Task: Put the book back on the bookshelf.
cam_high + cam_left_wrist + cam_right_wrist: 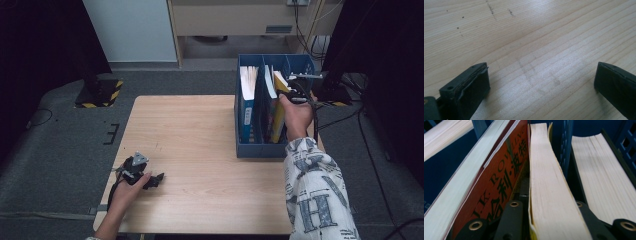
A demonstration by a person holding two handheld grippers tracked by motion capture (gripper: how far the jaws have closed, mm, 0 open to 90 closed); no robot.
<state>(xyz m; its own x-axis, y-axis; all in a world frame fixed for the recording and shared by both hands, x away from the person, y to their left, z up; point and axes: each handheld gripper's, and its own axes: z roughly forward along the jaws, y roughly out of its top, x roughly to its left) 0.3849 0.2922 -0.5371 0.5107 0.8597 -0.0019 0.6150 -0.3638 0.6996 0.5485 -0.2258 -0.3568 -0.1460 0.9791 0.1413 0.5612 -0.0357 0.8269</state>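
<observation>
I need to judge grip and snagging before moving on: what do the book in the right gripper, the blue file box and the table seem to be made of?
Yellow-covered book: paper, matte cream page edges with fine leaf lines, thin cover that looks like card. Blue file box: probably moulded plastic, with a slotted divider wall. Table: pale wood or wood-look laminate, with straight grain lines and a soft sheen.

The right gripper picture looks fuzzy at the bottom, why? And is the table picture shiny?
Right gripper view: the yellow-covered book sits so close between the jaws that its lower pages and the jaw bases blur. Left gripper view: soft glare whitens the wooden table between the open jaws, whose tips are blurred too.
</observation>
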